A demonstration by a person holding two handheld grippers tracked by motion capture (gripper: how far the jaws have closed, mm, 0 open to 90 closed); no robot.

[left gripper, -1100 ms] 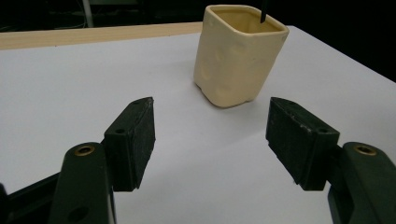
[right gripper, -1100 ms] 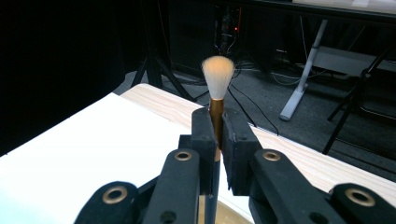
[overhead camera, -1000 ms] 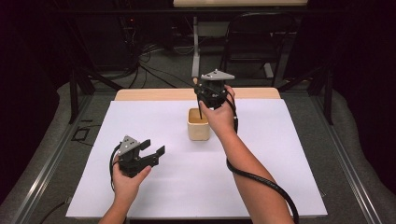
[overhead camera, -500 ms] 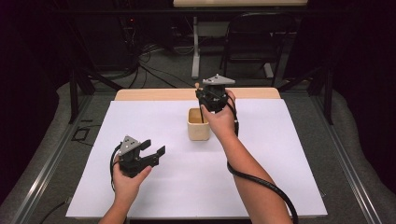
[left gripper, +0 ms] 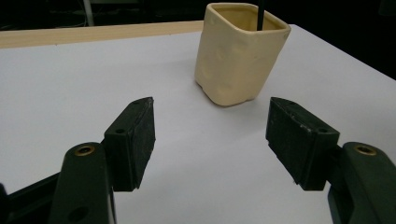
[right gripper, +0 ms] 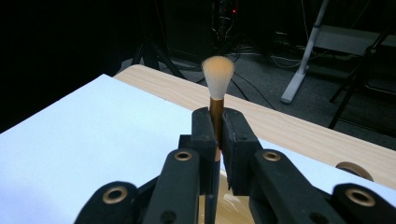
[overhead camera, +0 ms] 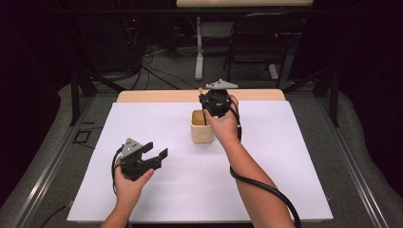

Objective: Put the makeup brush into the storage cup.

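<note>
Bright overhead light on the white table cover (overhead camera: 157, 118), dark surroundings, soft shadows, slightly blurred close-ups.

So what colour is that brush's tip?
Pale peach-white bristles above a gold ferrule, clearest in the right gripper view.

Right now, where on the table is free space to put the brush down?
The white sheet lies bare right of the cup, and between cup and left tool. The cup area is crowded by the right tool, which grips the brush.
</note>
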